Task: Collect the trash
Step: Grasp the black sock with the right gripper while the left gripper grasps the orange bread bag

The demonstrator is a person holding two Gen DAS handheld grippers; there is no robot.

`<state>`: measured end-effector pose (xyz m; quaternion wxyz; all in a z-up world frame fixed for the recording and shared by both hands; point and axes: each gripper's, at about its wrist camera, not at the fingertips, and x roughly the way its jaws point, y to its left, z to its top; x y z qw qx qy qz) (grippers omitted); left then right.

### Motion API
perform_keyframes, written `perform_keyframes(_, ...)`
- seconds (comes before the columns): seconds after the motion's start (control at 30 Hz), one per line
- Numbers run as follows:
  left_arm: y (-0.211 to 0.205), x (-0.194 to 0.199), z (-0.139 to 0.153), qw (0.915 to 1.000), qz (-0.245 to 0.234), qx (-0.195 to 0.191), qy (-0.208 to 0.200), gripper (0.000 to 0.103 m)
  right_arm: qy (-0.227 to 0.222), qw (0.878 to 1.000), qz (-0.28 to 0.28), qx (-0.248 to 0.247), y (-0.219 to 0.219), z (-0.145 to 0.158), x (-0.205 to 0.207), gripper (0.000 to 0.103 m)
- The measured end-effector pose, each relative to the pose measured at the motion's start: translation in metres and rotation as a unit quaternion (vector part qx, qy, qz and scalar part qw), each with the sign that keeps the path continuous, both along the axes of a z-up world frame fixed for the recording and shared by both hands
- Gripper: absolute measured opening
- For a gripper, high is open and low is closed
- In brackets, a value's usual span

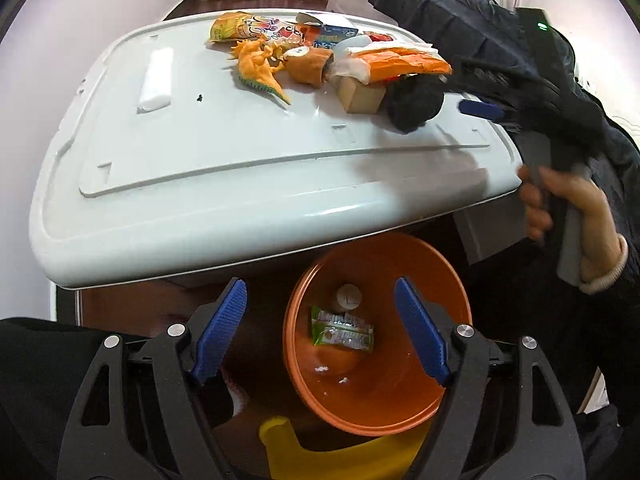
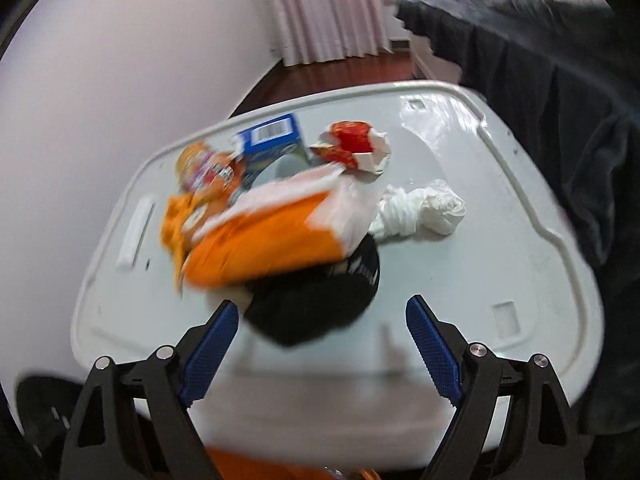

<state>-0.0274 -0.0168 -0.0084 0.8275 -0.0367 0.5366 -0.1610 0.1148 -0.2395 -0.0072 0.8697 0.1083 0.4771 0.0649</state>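
Orange plastic bin (image 1: 376,392) sits below the white plastic tabletop (image 1: 240,184), holding a green foil wrapper (image 1: 340,330) and a small white cap (image 1: 349,297). The left gripper (image 1: 320,332) hangs over it, jaws spread and empty. The right gripper (image 2: 322,348), also spread and empty, faces a black cloth bundle (image 2: 316,304) under an orange-and-white wrapper (image 2: 272,236) on the tabletop.

We see a pale grey-white tabletop (image 1: 224,184). Orange bin (image 1: 384,384), with a green-and-silver wrapper (image 1: 342,332) inside. Orange toy dinosaur (image 1: 260,68) with green belly. Orange-and-white bag (image 2: 276,232), black cloth (image 2: 316,304), blue box (image 2: 272,140) with barcode, red-and-white wrapper (image 2: 356,146), white crumpled plastic (image 2: 424,208). Each hand-held gripper (image 1: 320,332) (image 2: 320,356) is black, with ribbed blue pads (image 1: 420,340). Pink striped curtains (image 2: 324,12).
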Motion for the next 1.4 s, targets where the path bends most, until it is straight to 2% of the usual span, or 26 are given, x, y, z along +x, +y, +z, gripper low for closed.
perform_keyframes(0.07, -0.004, -0.001, 0.000, 1.0000, -0.004, 0.004, -0.006, 0.075, 0.010, 1.000, -0.008, -0.002, 0.000, -0.007, 0.012, 0.084)
perform_keyframes(0.1, -0.006, -0.001, -0.001, 0.9999, -0.005, 0.006, -0.007, 0.075, 0.016, 1.000, -0.011, -0.002, 0.001, -0.011, 0.016, 0.080)
perform_keyframes(0.2, -0.007, -0.001, -0.003, 0.9999, -0.009, 0.009, -0.006, 0.075, 0.034, 0.999, -0.013, 0.033, -0.001, -0.024, 0.023, 0.057)
perform_keyframes(0.27, -0.006, -0.002, -0.002, 0.9999, -0.007, 0.011, -0.006, 0.075, 0.032, 0.999, -0.012, 0.029, 0.000, -0.020, 0.018, 0.053)
perform_keyframes(0.5, -0.008, 0.001, 0.007, 0.9998, -0.008, 0.009, -0.018, 0.075, 0.016, 1.000, 0.021, 0.016, -0.009, 0.004, -0.030, 0.052)
perform_keyframes(0.63, -0.030, 0.017, 0.021, 0.9979, -0.038, 0.026, -0.045, 0.075, -0.004, 1.000, 0.014, 0.018, -0.033, 0.020, -0.065, 0.053)
perform_keyframes(0.73, -0.057, 0.035, 0.031, 0.9921, -0.074, 0.058, -0.082, 0.080, -0.036, 0.999, -0.012, 0.009, -0.054, 0.031, -0.085, 0.054)
perform_keyframes(0.87, -0.103, 0.073, 0.039, 0.9743, -0.129, 0.110, -0.148, 0.081, -0.071, 0.996, -0.049, 0.024, -0.079, 0.036, -0.102, 0.054)
perform_keyframes(1.07, -0.142, 0.128, 0.034, 0.9653, -0.163, 0.119, -0.166, 0.081, -0.070, 0.995, -0.060, 0.042, -0.094, 0.027, -0.099, 0.055)
perform_keyframes(1.27, -0.162, 0.160, 0.007, 0.9573, -0.164, 0.160, -0.177, 0.081, -0.070, 0.994, -0.058, 0.055, -0.096, 0.020, -0.095, 0.055)
perform_keyframes(1.3, -0.162, 0.164, 0.006, 0.9569, -0.161, 0.160, -0.181, 0.079, -0.070, 0.994, -0.057, 0.055, -0.095, 0.019, -0.094, 0.055)
perform_keyframes(1.37, -0.162, 0.170, 0.004, 0.9575, -0.155, 0.158, -0.184, 0.053, -0.066, 0.995, -0.052, 0.053, -0.093, 0.016, -0.092, 0.055)
perform_keyframes(1.4, -0.161, 0.173, 0.005, 0.9575, -0.150, 0.162, -0.186, 0.036, -0.065, 0.995, -0.049, 0.052, -0.091, 0.015, -0.091, 0.055)
